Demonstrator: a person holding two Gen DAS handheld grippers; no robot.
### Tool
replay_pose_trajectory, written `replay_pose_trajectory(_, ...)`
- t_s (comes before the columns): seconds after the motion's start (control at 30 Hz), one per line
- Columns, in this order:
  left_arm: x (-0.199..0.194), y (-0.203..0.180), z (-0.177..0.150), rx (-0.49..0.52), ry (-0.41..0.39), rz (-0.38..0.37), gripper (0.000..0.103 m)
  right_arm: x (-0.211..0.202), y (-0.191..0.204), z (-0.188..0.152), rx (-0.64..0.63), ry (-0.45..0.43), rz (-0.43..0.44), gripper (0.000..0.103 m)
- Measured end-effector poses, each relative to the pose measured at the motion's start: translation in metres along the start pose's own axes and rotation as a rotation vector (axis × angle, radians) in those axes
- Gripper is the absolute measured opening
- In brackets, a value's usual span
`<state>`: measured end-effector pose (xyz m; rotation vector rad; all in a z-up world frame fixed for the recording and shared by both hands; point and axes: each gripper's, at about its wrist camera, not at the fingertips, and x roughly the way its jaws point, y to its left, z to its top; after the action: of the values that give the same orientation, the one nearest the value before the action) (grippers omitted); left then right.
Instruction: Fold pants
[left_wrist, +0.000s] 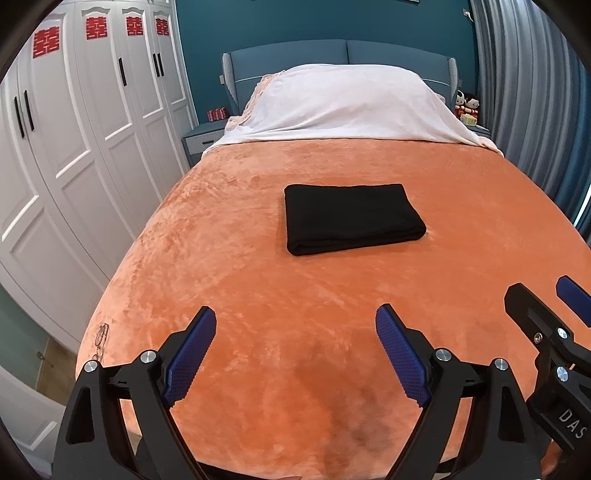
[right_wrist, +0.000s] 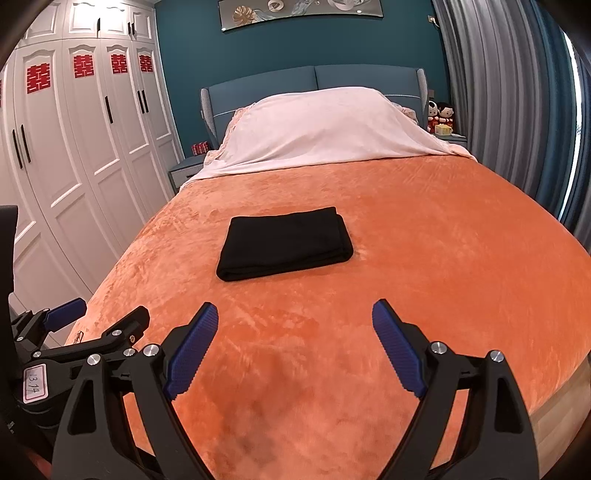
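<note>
Black pants (left_wrist: 352, 218) lie folded into a flat rectangle on the orange bedspread (left_wrist: 258, 280), in the middle of the bed; they also show in the right wrist view (right_wrist: 284, 248). My left gripper (left_wrist: 295, 317) is open and empty, held over the near part of the bed, well short of the pants. My right gripper (right_wrist: 294, 312) is open and empty, beside the left one. The right gripper shows at the right edge of the left wrist view (left_wrist: 543, 299), and the left gripper at the left edge of the right wrist view (right_wrist: 107, 308).
A white cover (left_wrist: 347, 107) drapes the pillows by the blue headboard (left_wrist: 343, 55). White wardrobes (left_wrist: 74, 122) line the left side. Grey curtains (left_wrist: 528, 85) hang on the right. Nightstands (left_wrist: 201, 138) flank the bed. Glasses (left_wrist: 101, 334) lie at the bedspread's near left edge.
</note>
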<state>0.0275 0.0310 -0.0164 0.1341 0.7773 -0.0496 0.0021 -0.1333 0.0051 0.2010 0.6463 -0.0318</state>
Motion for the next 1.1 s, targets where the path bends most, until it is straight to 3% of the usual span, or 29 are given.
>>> replay_pose_trajectory(0.57,-0.001,-0.001,-0.003,0.005,-0.001,0.016,0.085,-0.004,0.001,-0.008,0.007,-0.002,-0.011,0.083)
replay_pose_trajectory(0.83,0.001,-0.004,-0.008,0.013,0.010,-0.024,0.085,-0.005,-0.001,-0.013,0.017,0.008,-0.013,0.084)
replay_pose_trajectory(1.1,0.002,-0.007,-0.009,0.026,0.006,0.008,0.085,-0.004,-0.002,-0.014,0.026,0.016,-0.018,0.084)
